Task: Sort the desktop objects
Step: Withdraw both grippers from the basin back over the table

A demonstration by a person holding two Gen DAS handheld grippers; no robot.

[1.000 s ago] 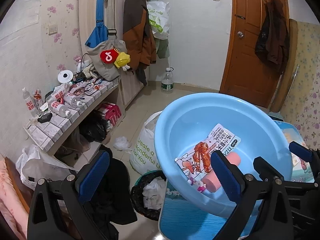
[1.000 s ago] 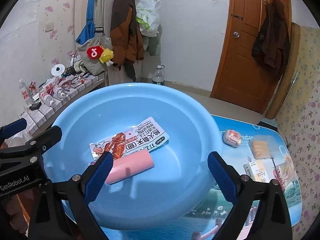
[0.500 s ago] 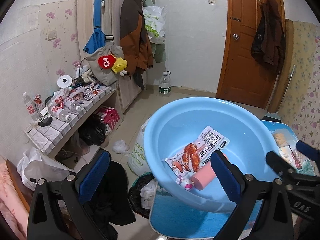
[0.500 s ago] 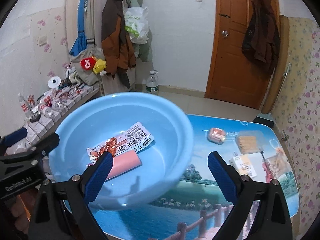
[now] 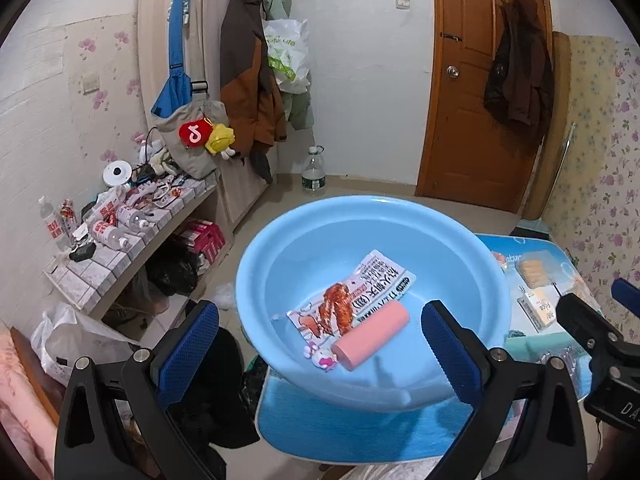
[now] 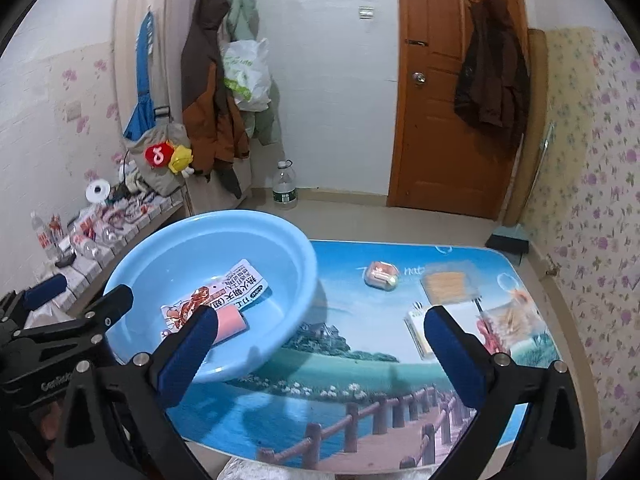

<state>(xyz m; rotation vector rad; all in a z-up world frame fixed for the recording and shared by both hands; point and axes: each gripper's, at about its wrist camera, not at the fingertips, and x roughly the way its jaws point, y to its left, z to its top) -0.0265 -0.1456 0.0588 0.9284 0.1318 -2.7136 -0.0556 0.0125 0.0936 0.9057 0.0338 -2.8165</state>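
Observation:
A light blue basin [image 5: 320,248] [image 6: 200,248] stands at the left end of the picture-printed table [image 6: 360,380]. Inside it lie a snack packet [image 5: 352,300] [image 6: 224,292], a pink cylinder [image 5: 372,340] [image 6: 232,320] and a small kitty toy [image 5: 322,358]. On the tabletop to the right are a pink earbud case [image 6: 380,274], a toothpick pack [image 6: 448,286], a small white box [image 6: 416,320] and another snack packet [image 6: 508,324]. My left gripper [image 5: 318,348] hangs open before the basin, holding nothing. My right gripper [image 6: 324,336] is above the table's near side, its jaws opening with nothing between them.
A tiled shelf [image 5: 120,220] crowded with bottles runs along the left wall. A dark bin [image 5: 248,380] and bags sit on the floor by the table's left edge. A water bottle [image 5: 313,174] stands by the far wall, near the brown door [image 5: 480,100].
Both grippers have drawn back and upward from the basin, which now looks smaller. The right view has shifted right, so more tabletop shows. The right jaws have spread slightly.

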